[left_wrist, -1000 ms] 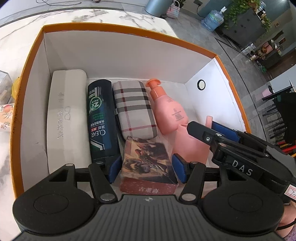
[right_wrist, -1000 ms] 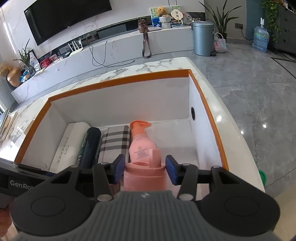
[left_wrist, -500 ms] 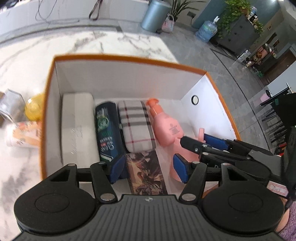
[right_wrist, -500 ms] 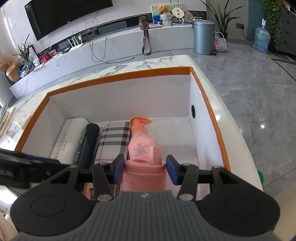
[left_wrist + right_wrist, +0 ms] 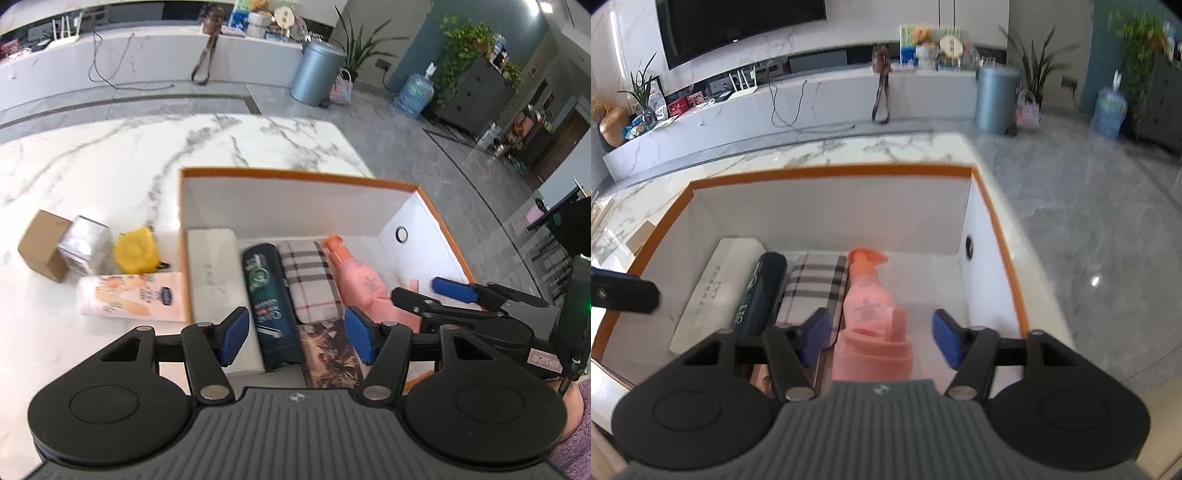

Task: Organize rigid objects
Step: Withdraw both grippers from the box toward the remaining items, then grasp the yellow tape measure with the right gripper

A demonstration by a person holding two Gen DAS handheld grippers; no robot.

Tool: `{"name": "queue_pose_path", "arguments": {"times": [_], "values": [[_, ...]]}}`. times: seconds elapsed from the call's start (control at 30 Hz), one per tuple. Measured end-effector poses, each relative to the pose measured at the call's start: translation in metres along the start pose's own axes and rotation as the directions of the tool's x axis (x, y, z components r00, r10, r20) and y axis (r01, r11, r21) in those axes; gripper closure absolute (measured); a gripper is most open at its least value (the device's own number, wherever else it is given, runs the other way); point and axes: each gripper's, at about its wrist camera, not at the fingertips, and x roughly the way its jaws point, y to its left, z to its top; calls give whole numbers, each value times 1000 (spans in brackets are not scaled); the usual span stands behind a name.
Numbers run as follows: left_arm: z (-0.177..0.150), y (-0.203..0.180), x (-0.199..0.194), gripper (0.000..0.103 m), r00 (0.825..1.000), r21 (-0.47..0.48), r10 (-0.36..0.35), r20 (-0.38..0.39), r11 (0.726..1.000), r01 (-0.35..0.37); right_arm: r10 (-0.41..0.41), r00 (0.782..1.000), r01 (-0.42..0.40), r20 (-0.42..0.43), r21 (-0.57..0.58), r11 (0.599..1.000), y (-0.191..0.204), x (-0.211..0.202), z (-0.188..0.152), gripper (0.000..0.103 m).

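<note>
**Pink bottle let go inside the orange-rimmed box**

Blue pads of the right gripper (image 5: 881, 338) stand parted at the bottom of the right wrist view; its jaws have just been opening, and the pink bottle with the flip cap (image 5: 873, 354) sits between them with a gap on either side, released low in the box. Just beyond it lies a second pink bottle (image 5: 866, 291) with an orange spout, pointing toward the far wall.

In the left wrist view the left gripper (image 5: 295, 339) hangs above the box's near edge, jaws spread and holding nothing. Under it, lower centre of the frame, lies a picture-covered book (image 5: 328, 354). Farther in, side by side from left to right: a white case (image 5: 214, 273), a dark green bottle (image 5: 271, 299), a plaid case (image 5: 308, 277) and the spouted pink bottle.

The box (image 5: 295, 173) rests on a white marble table (image 5: 110, 158). Left of the box, on the table, lie a peach-printed tube (image 5: 129, 295), a yellow round object (image 5: 135, 249), a clear cube (image 5: 86, 243) and a brown carton (image 5: 42, 245).
</note>
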Motion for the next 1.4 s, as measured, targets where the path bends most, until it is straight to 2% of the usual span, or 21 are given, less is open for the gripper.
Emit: {"name": "queue_pose_path", "arguments": {"times": [0.17,0.4,0.73,0.87,1.0,1.13,1.2,1.3,1.4], "values": [[0,21,-21,33,998,-22,31,50,999,-29,2,999,0,37,-60,998,18,-13,5,37],[-5,55,-45,33,992,-77,73,103,995,-65,83,995,-74,56,-150,986,64,-24,18,37],[-18,104,-60,33,978,-152,153,143,980,-131,194,981,-174,30,-322,930,142,-26,28,37],[-24,121,-63,34,972,-163,180,149,974,-155,226,974,-204,7,-403,892,173,-24,31,38],[-28,131,-63,34,960,-144,219,172,970,-195,226,974,-204,-18,-509,836,204,-18,31,41],[-28,137,-57,36,957,-131,238,167,967,-217,197,978,-195,-61,-588,785,228,-6,30,47],[-26,140,-53,37,952,-118,260,162,963,-243,162,983,-184,-93,-617,766,238,4,31,47],[-21,149,-50,37,946,-124,278,168,958,-259,101,990,-141,-98,-665,733,246,15,36,47],[-16,161,-44,37,946,-156,283,160,953,-259,105,990,-142,-95,-693,707,249,18,46,49]]}}
